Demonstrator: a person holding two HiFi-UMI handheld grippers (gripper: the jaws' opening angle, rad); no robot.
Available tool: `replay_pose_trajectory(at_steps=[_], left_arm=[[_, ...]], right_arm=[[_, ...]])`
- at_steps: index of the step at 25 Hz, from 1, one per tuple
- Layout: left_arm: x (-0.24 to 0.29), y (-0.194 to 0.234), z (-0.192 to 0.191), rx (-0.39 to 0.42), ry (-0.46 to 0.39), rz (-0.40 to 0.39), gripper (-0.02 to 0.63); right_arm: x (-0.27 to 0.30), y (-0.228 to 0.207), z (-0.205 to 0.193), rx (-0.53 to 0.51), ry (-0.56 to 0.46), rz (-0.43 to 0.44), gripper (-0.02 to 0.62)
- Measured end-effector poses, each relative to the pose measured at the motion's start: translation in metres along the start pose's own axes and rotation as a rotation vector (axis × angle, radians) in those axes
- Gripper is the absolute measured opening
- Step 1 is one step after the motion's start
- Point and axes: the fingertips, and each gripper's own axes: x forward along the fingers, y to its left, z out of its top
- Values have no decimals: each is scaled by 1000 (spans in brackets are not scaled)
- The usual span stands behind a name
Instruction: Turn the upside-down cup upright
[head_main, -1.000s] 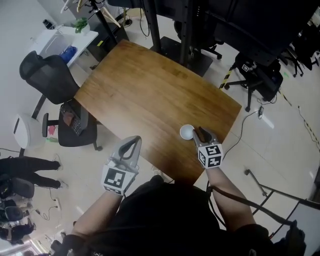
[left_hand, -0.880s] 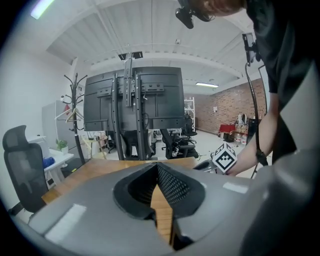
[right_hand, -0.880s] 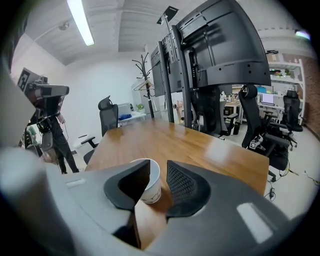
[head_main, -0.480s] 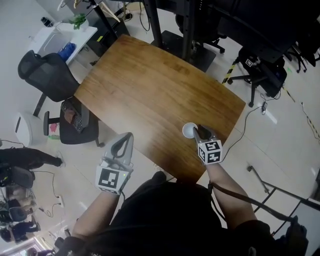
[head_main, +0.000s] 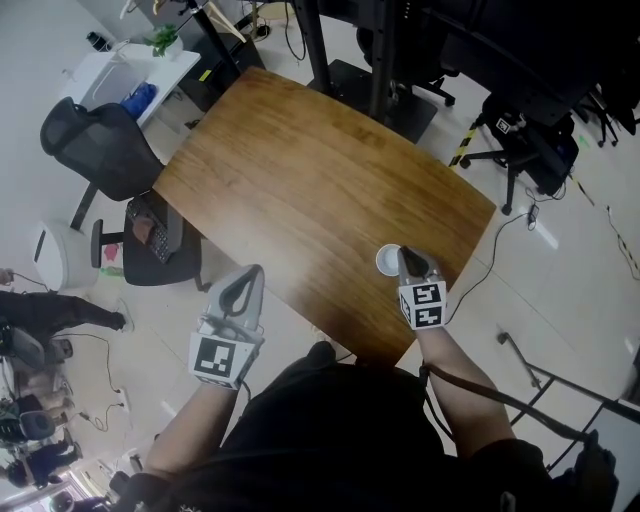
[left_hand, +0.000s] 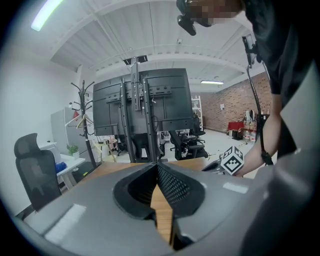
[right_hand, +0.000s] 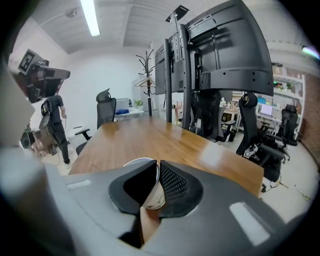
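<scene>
The right gripper (head_main: 405, 258) reaches over the near right corner of the wooden bench (head_main: 300, 170). Its jaws have just been closing and now pinch the wall of the white cup (head_main: 386, 261) at its rim. The cup stands on the bench close to that edge. Which end of it faces up I cannot tell. The left gripper (head_main: 248, 280) hangs off the bench's near left edge, above the floor, with its jaws closed on nothing.
</scene>
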Motion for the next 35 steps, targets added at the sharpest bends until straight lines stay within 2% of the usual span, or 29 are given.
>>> replay_pose_trajectory(at_steps=[4,6,9,12,17,23,26,30,32,35], left_arm=[[-3,3,0,9,-5,6,-2],[-3,3,6,4,-20,11,-2],[-4,2,12,14,-35,9,-2],[-9,2,12,26,-31,14,-2],[-25,7,10,24,-21,51,-2],[-38,17,7,30,-6,86,-2],[-41,15,8,29,-16,84,-2],[-39,6,13,23,-31,61,-2],[-38,4,16,9,-40,70,-2],[-38,2,14,16,-39,74,-2]], right_arm=[[-7,-20,4,-189,64,-124,23],[-7,-23,3,-255,94,-153,21],[-6,-9,0,-340,103,-145,23],[-3,21,-6,-400,95,-89,26],[7,52,-23,-239,44,33,40],[11,58,-27,-176,2,63,48],[7,58,-22,-133,-25,103,104],[-10,27,-9,-67,-90,76,133],[-13,5,-19,-9,-59,64,165],[-10,-15,-46,97,23,91,241]])
